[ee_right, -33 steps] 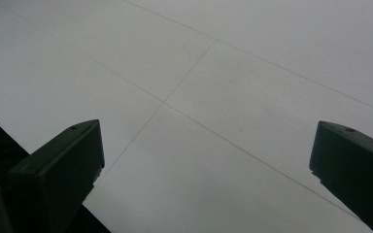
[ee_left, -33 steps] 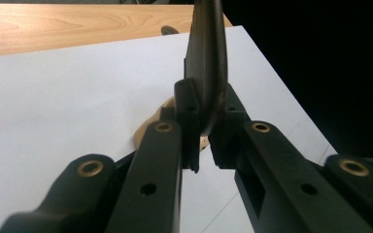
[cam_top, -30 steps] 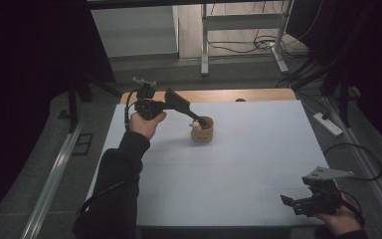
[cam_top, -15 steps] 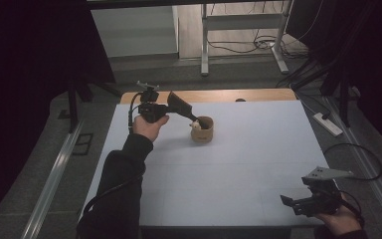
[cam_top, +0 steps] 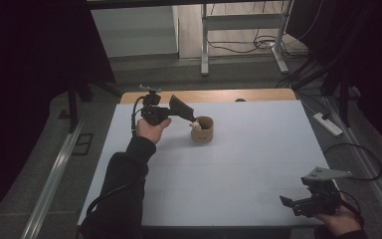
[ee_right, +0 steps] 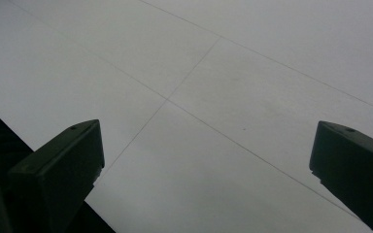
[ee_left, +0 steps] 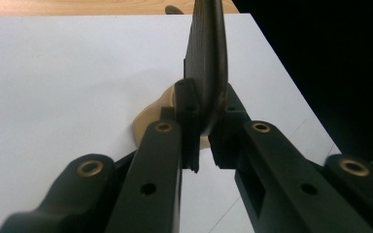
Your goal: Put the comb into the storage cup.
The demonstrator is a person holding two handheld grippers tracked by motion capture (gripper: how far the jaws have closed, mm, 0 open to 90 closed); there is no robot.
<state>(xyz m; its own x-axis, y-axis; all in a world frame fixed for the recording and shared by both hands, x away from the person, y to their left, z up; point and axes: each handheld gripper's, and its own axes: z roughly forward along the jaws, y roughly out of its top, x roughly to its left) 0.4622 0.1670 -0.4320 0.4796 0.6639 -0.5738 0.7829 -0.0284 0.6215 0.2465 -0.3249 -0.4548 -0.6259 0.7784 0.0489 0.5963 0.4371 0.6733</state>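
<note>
The left gripper (cam_top: 191, 118) is clenched on a dark flat paddle-shaped tool (ee_left: 206, 63) over the small tan round cup (cam_top: 202, 129); keep it level. The right gripper (cam_top: 298, 205), near the table's front edge well away from the cup, hangs released.

Your table (cam_top: 238, 169) has a white top with a wooden far edge. A tan cup (cam_top: 202, 130) stands on it, upper centre of frame.
</note>
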